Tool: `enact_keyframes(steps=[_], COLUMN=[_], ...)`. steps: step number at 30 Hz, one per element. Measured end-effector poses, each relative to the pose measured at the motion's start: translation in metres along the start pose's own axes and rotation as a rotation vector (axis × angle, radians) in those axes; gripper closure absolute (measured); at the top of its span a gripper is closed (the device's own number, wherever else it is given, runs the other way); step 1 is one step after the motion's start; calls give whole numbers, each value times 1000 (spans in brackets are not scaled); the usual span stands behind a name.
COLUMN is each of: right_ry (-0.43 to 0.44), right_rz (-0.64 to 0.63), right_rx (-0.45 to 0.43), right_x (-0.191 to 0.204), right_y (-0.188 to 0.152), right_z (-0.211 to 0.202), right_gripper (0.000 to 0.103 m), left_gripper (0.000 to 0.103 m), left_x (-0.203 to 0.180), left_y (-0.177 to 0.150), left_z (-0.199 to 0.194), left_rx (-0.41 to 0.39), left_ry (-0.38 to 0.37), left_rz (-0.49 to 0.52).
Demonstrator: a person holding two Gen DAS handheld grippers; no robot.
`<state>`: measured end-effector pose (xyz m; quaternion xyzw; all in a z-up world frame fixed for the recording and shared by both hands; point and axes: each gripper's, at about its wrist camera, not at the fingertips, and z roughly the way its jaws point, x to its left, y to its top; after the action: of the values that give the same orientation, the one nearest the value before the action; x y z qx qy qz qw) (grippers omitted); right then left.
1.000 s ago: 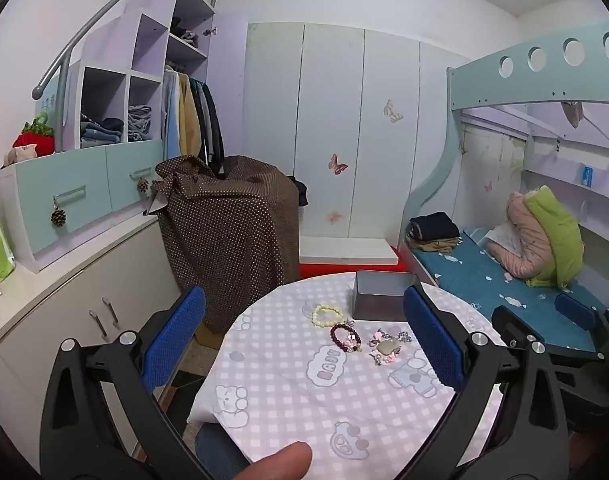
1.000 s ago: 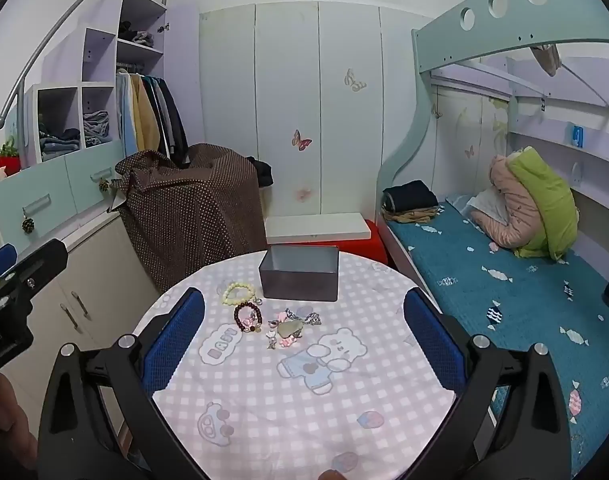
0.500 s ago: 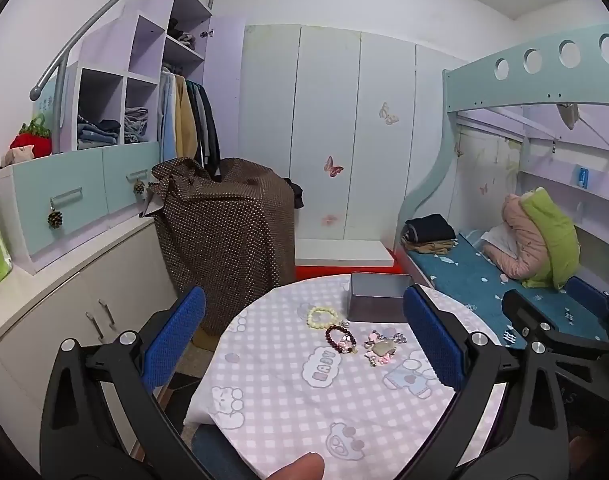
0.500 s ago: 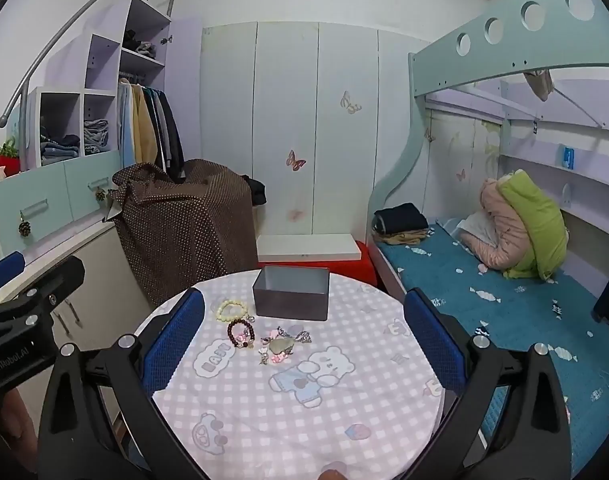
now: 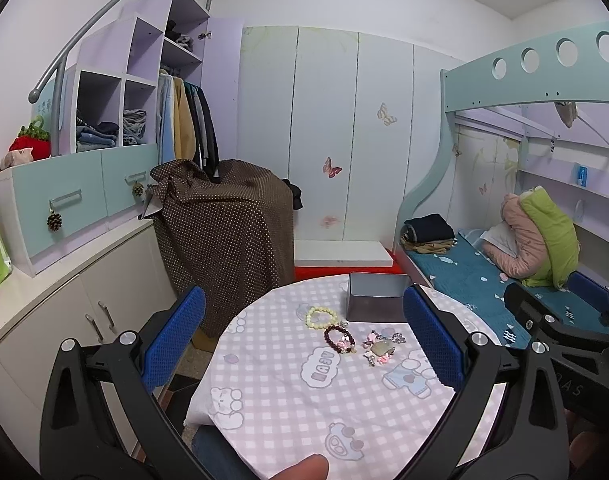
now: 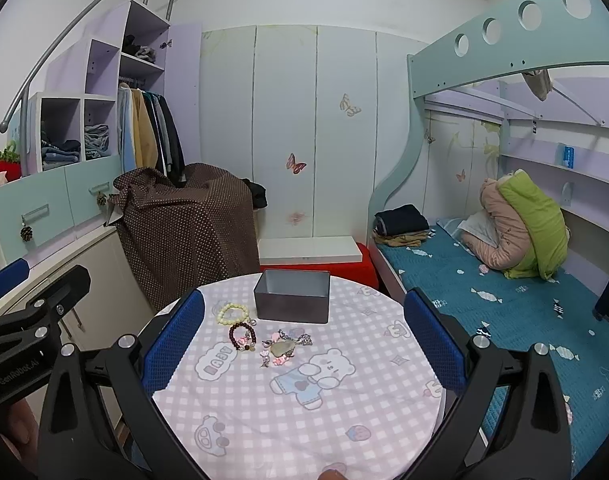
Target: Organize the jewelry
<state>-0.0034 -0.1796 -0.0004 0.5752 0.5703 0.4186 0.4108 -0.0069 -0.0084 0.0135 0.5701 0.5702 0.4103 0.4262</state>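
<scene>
A round table with a pink checked cloth (image 5: 304, 408) (image 6: 344, 412) holds an open grey box (image 5: 377, 302) (image 6: 292, 295) at its far side. In front of the box lie a pale bead bracelet (image 5: 321, 316) (image 6: 233, 313), a dark red bead bracelet (image 5: 338, 338) (image 6: 243, 337) and a heap of small pink and silver trinkets (image 5: 380, 347) (image 6: 282, 347). My left gripper (image 5: 304, 332) is open and empty, held above the table's near side. My right gripper (image 6: 304, 332) is open and empty too, likewise short of the jewelry.
A brown dotted cover (image 5: 224, 228) drapes furniture behind the table. Cabinets and drawers (image 5: 64, 208) line the left wall. A bunk bed with a teal mattress (image 6: 504, 292) stands on the right. A white wardrobe (image 6: 304, 128) fills the back wall.
Both grippers have drawn back and risen a little, so the table and jewelry sit lower and smaller in view. Nothing on the table has moved.
</scene>
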Motion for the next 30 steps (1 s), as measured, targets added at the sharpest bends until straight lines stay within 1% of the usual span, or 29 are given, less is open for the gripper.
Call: enact_keyframes(steps=[6,7,16,22,25,27,30], right_ry=[-5,-6,-6,-18,-22,-26,-27], right_rz=[1,1,1,6,14,8,4], right_rx=[1,2,3,14,38,57,93], right_x=[-1,-1,-2,-7,-14,-14,-16], right_y=[0,0,-2,-3,-5,-7,-12], right_z=[1,1,3,9,21,30,50], right_gripper=[7,7,7,7,7,7,7], left_gripper=[5,5,5,5,5,5,5], left_x=[-2,-1,-3,-6,-11,-5,-8], left_y=[7,-2,-2,-8,-10,-19,-29], left_z=[1,0,2,10,21,37,62], left_rx=[2,-1,2,17,39,66,107], left_ry=[-3,-1,-3,-4,-10,-10,-13], left_rz=[-6,-1,-1,1,3,1,9])
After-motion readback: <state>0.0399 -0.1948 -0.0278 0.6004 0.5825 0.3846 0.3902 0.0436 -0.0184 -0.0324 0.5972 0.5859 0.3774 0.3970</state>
